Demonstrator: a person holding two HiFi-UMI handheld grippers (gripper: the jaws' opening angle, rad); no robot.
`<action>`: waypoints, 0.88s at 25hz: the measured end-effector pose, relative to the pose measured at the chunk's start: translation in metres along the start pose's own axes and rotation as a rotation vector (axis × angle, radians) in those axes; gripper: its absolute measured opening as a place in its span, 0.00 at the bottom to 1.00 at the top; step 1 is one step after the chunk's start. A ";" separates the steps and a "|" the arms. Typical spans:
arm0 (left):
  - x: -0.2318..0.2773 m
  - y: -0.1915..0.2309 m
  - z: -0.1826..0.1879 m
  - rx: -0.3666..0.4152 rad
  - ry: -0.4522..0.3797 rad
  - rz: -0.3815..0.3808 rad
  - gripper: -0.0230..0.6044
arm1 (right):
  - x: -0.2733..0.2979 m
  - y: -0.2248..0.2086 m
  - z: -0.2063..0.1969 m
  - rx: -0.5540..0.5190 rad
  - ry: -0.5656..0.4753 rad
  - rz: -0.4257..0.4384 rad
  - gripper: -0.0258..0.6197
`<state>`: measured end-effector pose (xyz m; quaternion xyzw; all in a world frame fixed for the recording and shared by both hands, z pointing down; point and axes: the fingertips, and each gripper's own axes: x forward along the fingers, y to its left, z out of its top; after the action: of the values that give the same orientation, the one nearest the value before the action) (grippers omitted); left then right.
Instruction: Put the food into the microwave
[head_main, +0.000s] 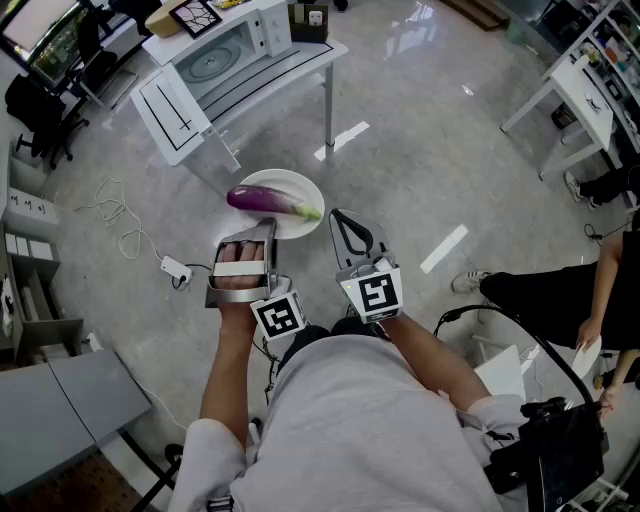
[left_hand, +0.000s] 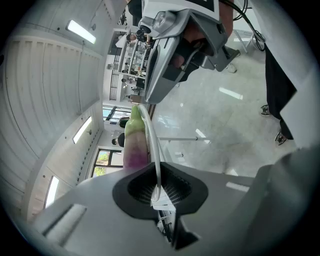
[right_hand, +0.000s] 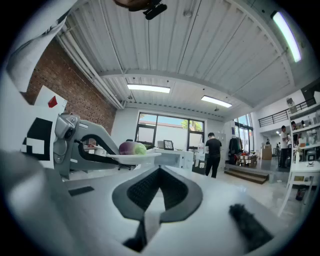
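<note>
A purple eggplant (head_main: 268, 200) with a green end lies on a white plate (head_main: 300, 222) held above the floor. My left gripper (head_main: 262, 232) is shut on the plate's near rim. In the left gripper view the thin rim (left_hand: 154, 160) runs between the jaws and the eggplant (left_hand: 134, 145) lies beyond. My right gripper (head_main: 345, 222) hovers just right of the plate, shut and holding nothing. The right gripper view shows the plate (right_hand: 131, 157) edge-on in the left gripper (right_hand: 80, 145). The white microwave (head_main: 215, 45) stands on a white table (head_main: 310, 60) ahead, its inside showing.
A power strip (head_main: 175, 268) with a white cable lies on the floor to the left. A black box (head_main: 308, 20) stands beside the microwave. A person (head_main: 560, 300) is at the right, another white table (head_main: 570, 90) at upper right, and grey cabinets (head_main: 60, 400) at lower left.
</note>
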<state>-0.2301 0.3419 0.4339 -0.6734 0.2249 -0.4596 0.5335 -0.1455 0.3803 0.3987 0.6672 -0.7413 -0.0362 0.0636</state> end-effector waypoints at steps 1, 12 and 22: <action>-0.001 0.001 0.000 0.000 0.000 0.003 0.09 | -0.002 0.000 -0.001 0.003 0.004 -0.003 0.05; 0.000 -0.004 0.019 0.012 0.004 -0.024 0.09 | -0.019 -0.017 -0.014 -0.002 0.023 -0.009 0.05; 0.014 -0.005 0.040 -0.039 0.072 -0.048 0.09 | -0.029 -0.061 -0.025 -0.013 0.048 0.011 0.05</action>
<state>-0.1896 0.3529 0.4431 -0.6717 0.2369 -0.4918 0.5008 -0.0786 0.4033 0.4135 0.6633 -0.7430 -0.0245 0.0859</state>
